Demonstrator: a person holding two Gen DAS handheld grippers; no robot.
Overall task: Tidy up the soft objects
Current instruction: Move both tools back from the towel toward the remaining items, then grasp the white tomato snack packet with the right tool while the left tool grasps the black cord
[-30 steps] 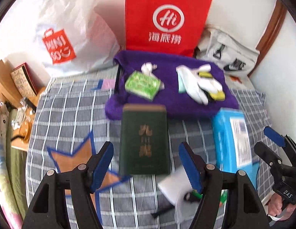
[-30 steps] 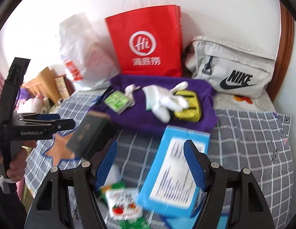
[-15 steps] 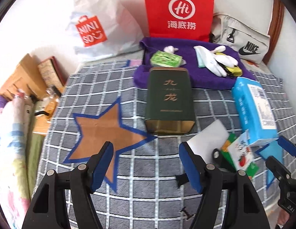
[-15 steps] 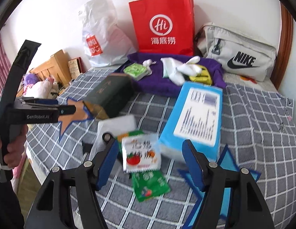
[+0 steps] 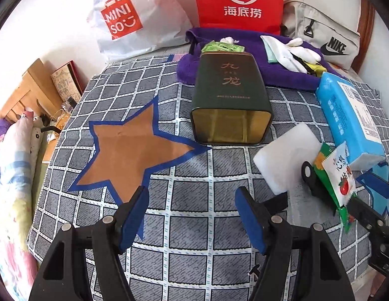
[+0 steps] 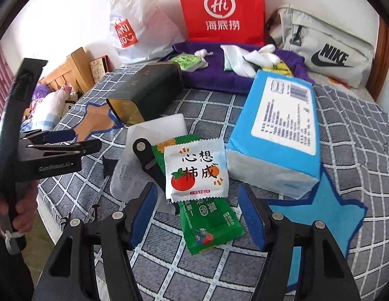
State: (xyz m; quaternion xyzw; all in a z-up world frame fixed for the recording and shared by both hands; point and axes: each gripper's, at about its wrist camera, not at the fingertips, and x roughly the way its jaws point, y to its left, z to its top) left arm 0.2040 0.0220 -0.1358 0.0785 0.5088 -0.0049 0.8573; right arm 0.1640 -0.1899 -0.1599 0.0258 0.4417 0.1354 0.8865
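The checked bedspread (image 5: 199, 193) fills the room's middle. Both grippers tilt steeply down over its near edge. At nine o'clock in the right wrist view a hand (image 6: 21, 213) grips the handle of the left gripper (image 5: 192, 215), whose black body reads "GenRobot.AI".

At twelve o'clock a red paper bag (image 6: 219, 10) marked "Hi" with white Chinese characters leans on the wall. A white plastic bag (image 5: 134, 17) printed "MINISO" sits at eleven o'clock, and a grey pouch (image 6: 327, 52) lettered "NIKE" at two. Before them lies a purple towel (image 5: 282, 75) carrying white gloves (image 6: 254, 57) and a green packet (image 6: 187, 61).

A dark green tin (image 5: 229, 95) with gold Chinese characters lies on its side, its open mouth toward us, between a brown star (image 5: 134, 150) and the blue tissue pack (image 6: 279, 135), which rests partly on a blue star (image 6: 320, 215). A white sponge block (image 5: 287, 155) lies just beside the tin.

Nearest, a white sachet (image 6: 197, 170) printed with a tomato and Chinese characters overlaps a green sachet (image 6: 209, 225) and a black clip (image 6: 146, 158).

The left gripper's blue pads stand wide apart above bare cloth, holding nothing. The right gripper (image 6: 197, 213) has its jaws moderately wide; both sachets lie between the pads, untouched.
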